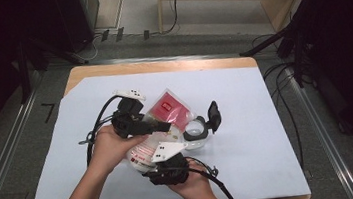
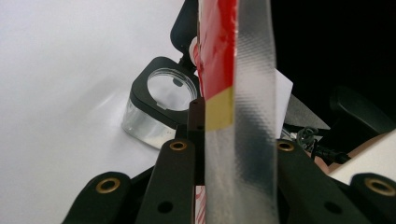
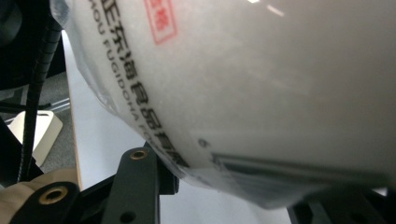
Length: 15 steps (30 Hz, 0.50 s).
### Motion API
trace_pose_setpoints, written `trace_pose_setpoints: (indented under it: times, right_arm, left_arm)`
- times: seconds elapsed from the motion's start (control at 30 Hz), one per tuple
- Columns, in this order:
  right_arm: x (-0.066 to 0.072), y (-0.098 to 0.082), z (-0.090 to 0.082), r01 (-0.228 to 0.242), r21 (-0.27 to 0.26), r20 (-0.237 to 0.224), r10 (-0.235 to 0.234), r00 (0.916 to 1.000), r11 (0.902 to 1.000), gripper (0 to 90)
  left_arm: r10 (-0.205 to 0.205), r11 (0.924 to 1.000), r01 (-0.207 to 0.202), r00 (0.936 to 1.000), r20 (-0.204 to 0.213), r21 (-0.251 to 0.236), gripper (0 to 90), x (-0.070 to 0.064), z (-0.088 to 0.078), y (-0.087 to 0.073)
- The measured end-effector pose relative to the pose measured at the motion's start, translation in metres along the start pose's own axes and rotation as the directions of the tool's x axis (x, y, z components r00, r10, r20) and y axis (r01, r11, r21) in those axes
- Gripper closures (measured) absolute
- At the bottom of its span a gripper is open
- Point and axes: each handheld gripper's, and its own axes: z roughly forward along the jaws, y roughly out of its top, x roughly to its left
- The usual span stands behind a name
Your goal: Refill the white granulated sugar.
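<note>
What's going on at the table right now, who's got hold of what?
A person works two tongs over a white-covered table. The left tongs pinch the edge of a clear plastic bag with a red label; the right tongs grip the bag's white, printed end. Both hold it just beside a clear container with its black lid flipped open.
</note>
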Motion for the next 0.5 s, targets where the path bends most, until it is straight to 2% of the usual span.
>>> trace_pose_setpoints:
  times: [0.1,0.2,0.23,0.33,0.5]
  right_arm:
    - [0.0014,0.0001,0.001,0.004,0.008,-0.002,-0.004,1.0,1.0,57.9]
    - [0.0026,-0.0001,0.0022,0.009,0.013,-0.002,-0.009,1.0,0.9999,56.8]
    - [0.003,-0.0004,0.0032,0.001,0.021,0.002,-0.001,1.0,0.9998,55.9]
    - [0.0016,-0.0012,0.0041,-0.014,0.024,0.009,0.014,0.9999,0.9996,56.3]
    - [-0.0001,-0.0025,0.0034,-0.026,0.018,0.004,0.026,0.9997,0.9995,59.5]
  left_arm:
    - [-0.008,0.9999,0.008,0.9998,0.019,0.007,79.6,-0.0001,0.003,0.0]
    - [-0.007,0.9998,0.006,0.9999,0.014,0.02,79.0,-0.0013,0.0051,0.0004]
    - [-0.009,0.9998,0.009,0.9999,0.006,0.017,79.0,-0.0022,0.0072,0.0]
    - [-0.029,0.9995,0.029,0.9993,0.025,0.009,78.8,-0.0017,0.0095,-0.0006]
    - [-0.046,0.9989,0.045,0.9985,0.032,0.012,77.1,0.0005,0.01,-0.0008]
